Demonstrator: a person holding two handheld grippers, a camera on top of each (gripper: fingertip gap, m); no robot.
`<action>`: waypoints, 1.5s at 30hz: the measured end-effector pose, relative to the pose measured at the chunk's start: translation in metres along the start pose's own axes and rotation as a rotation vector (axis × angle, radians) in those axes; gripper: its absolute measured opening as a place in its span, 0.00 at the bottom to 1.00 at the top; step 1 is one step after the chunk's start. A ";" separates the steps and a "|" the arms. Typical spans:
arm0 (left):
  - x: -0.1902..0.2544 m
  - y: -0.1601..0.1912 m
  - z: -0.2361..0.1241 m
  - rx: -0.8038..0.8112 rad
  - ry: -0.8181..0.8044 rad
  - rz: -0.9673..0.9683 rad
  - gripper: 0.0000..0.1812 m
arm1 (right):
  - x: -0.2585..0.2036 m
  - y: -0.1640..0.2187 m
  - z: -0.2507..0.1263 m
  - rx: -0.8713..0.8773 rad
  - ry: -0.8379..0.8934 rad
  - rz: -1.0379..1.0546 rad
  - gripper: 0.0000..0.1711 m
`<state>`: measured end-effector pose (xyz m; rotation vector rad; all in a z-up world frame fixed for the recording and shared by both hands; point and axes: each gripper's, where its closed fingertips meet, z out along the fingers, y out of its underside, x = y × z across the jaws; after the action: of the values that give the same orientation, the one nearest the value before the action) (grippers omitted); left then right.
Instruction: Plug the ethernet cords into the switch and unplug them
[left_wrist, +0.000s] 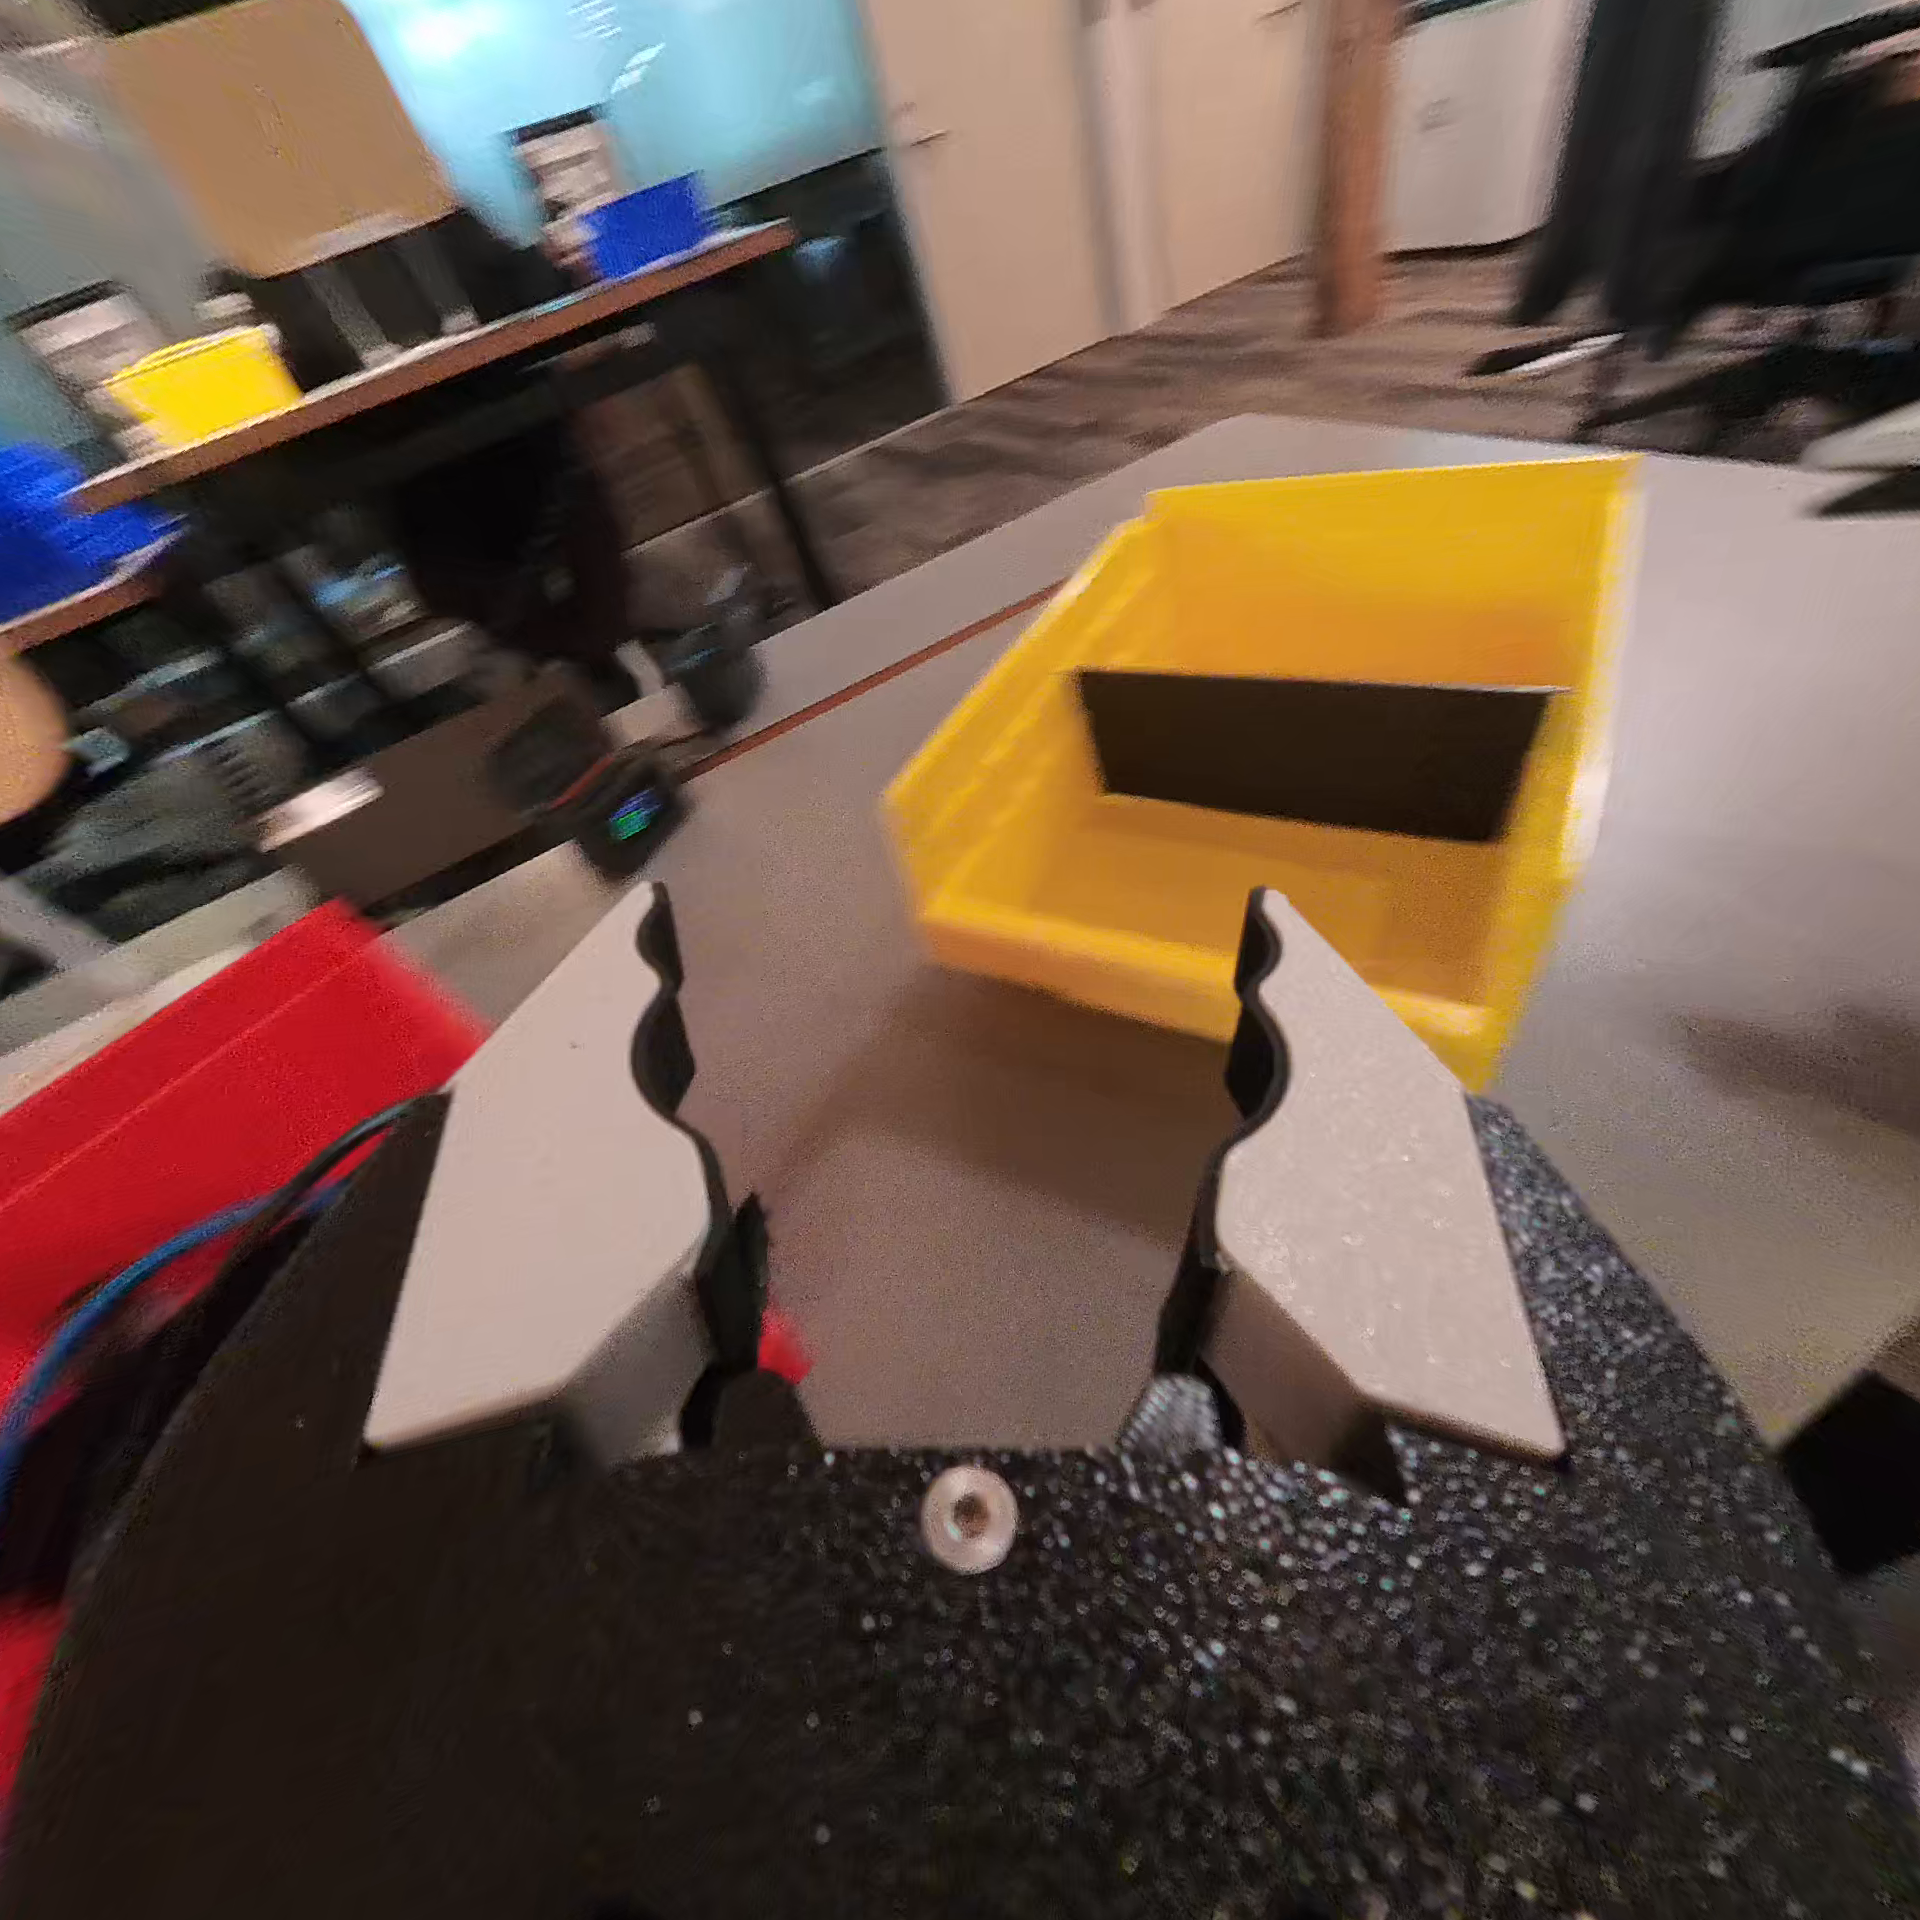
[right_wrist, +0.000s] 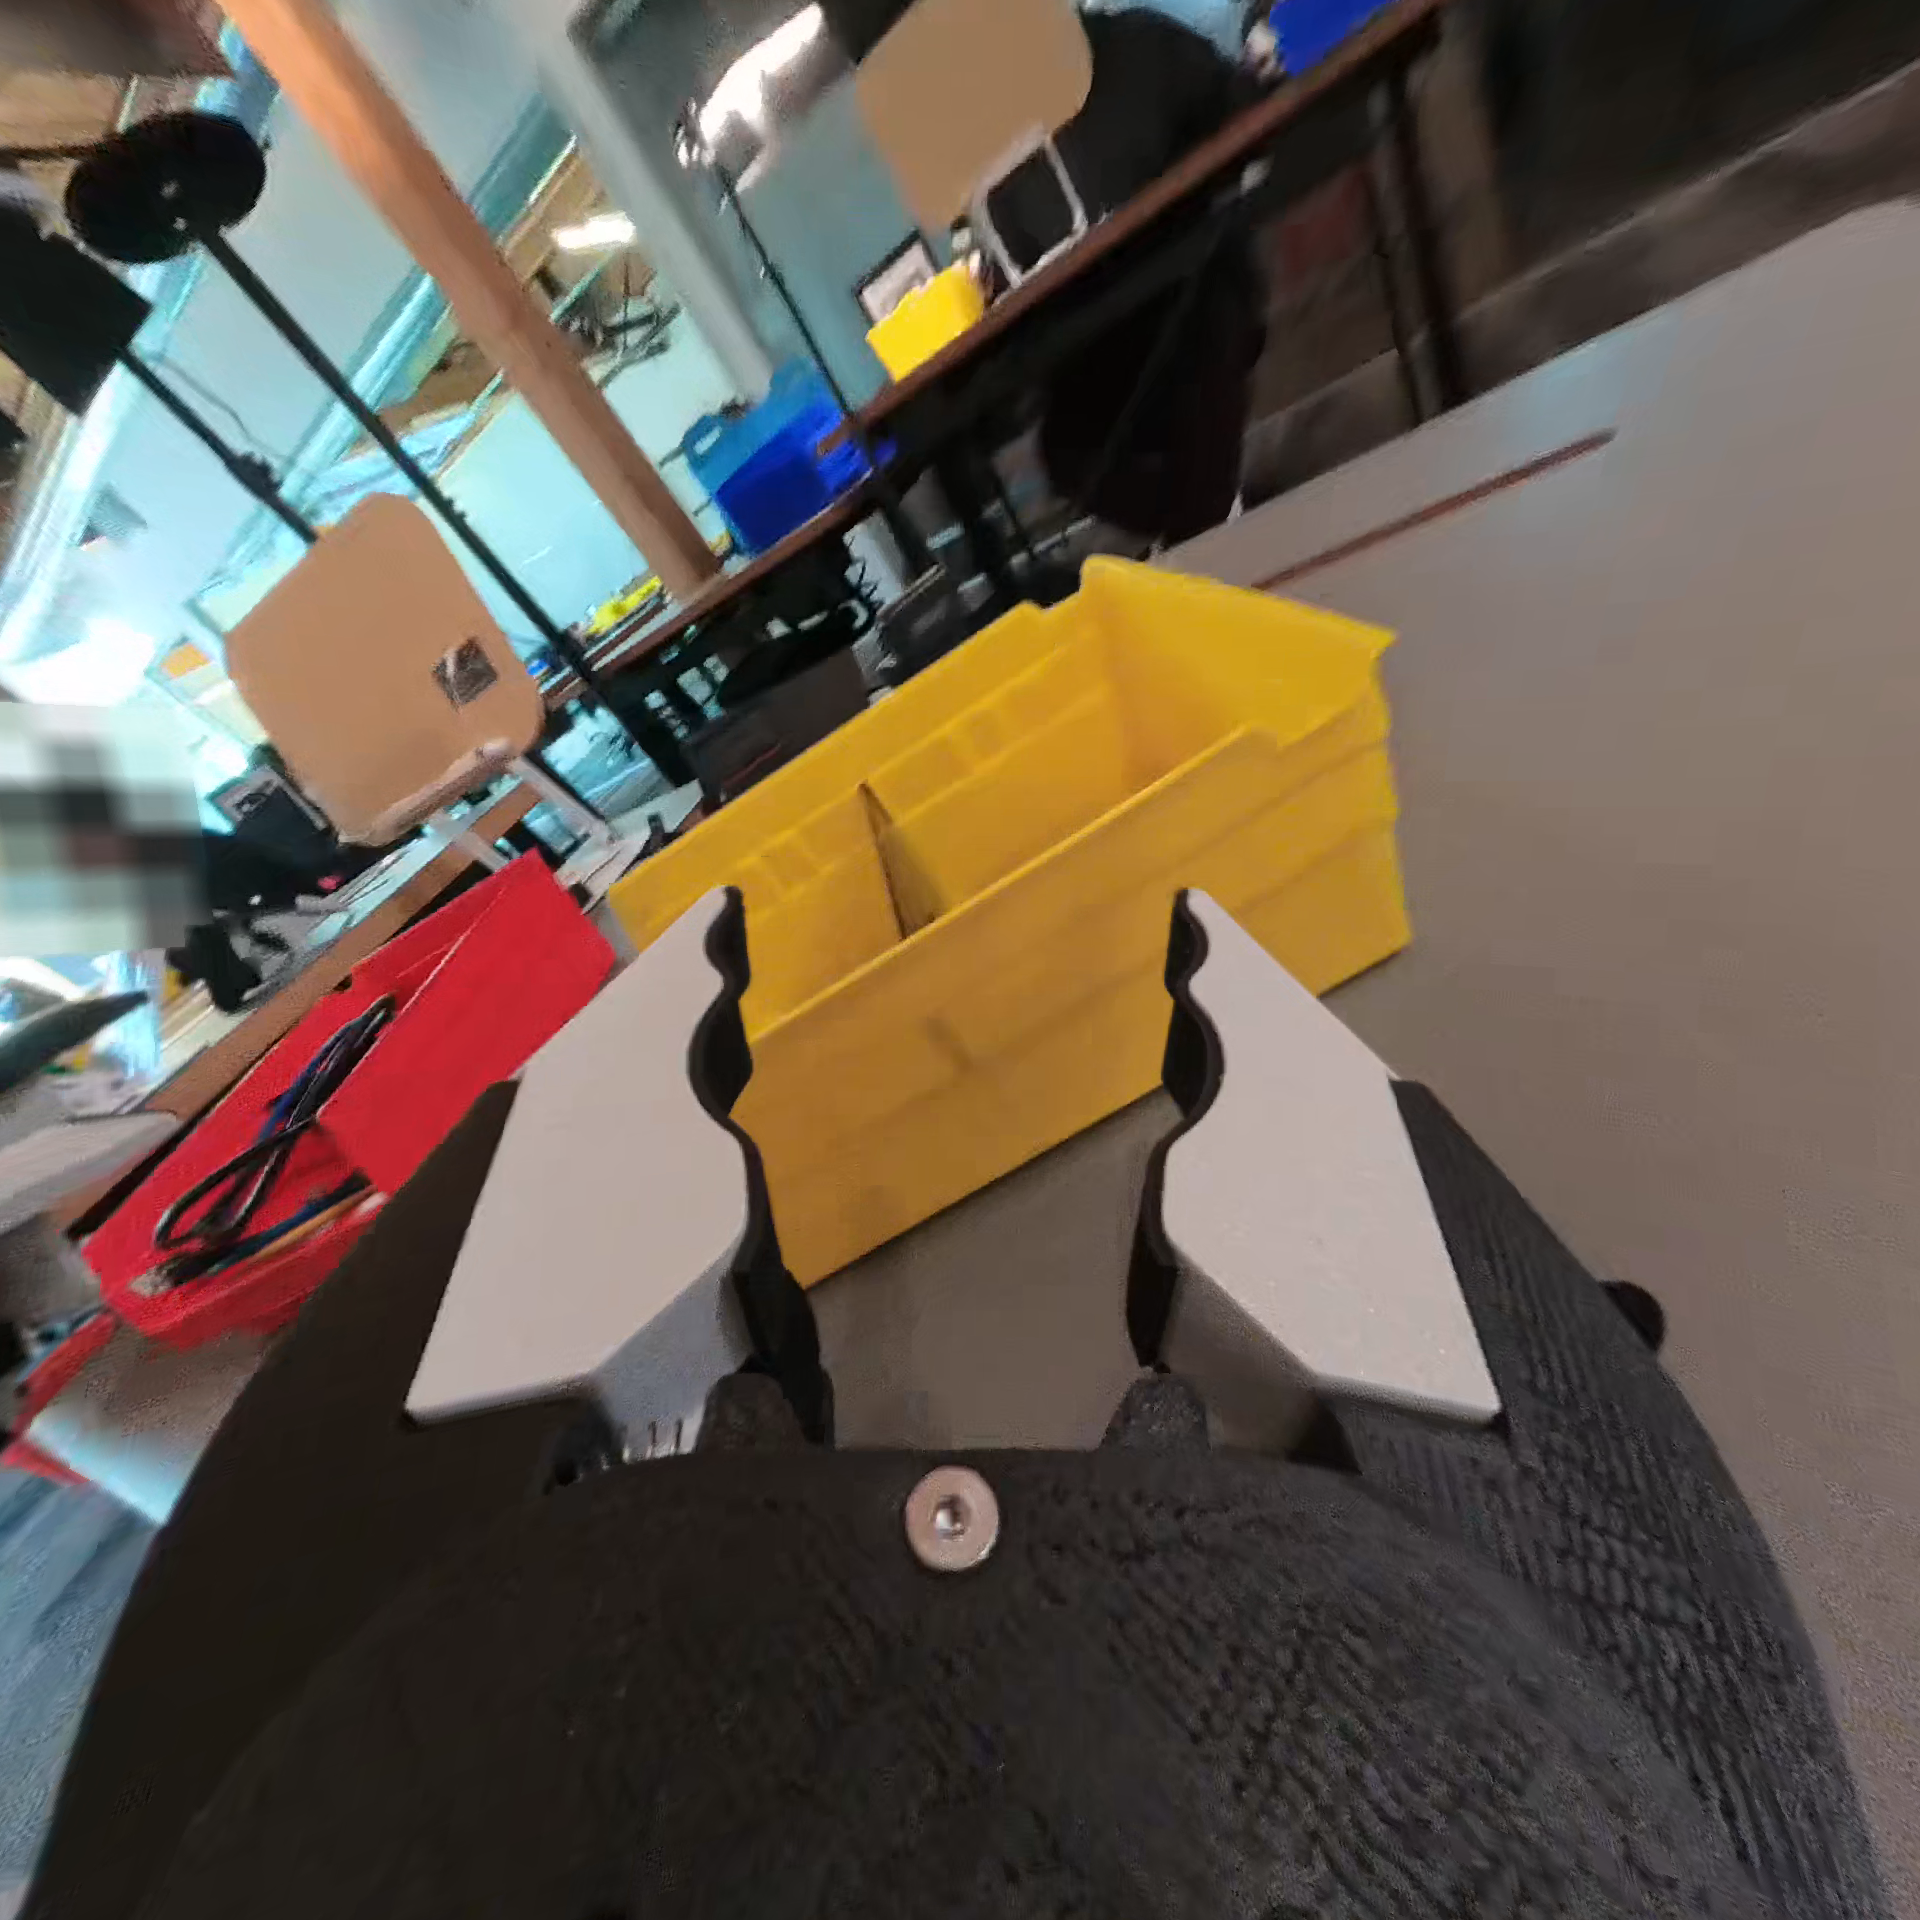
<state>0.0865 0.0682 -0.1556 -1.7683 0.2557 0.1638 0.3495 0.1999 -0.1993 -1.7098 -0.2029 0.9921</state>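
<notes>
Left of the right gripper, cords lie lengthwise in the red bin; both grippers' fingers spread, empty.

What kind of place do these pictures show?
Probably a workshop or lab: plastic storage bins, a yellow divided one and a red one holding cables, sit on a grey worktable, with more benches carrying blue bins behind.

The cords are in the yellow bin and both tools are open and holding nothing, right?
Not quite. The cords lie in the red bin, as the right wrist view shows. The yellow bin holds only a divider, as far as both views show. The rest is right: the left tool and the right tool are both open and holding nothing.
</notes>
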 end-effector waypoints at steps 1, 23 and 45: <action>-0.026 0.007 -0.015 -0.025 -0.084 -0.011 0.58 | -0.004 0.007 0.004 -0.016 -0.002 -0.011 0.50; -0.255 0.172 -0.106 -0.464 -0.524 -0.148 0.66 | -0.061 0.098 0.063 -0.382 0.315 -0.184 0.84; -0.258 0.185 -0.092 -0.438 -0.397 -0.198 0.48 | -0.005 0.054 0.010 -0.509 0.500 -0.301 0.34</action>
<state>-0.2137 -0.0369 -0.2466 -2.1306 -0.2624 0.4476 0.3216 0.1836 -0.2434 -2.2488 -0.3927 0.2779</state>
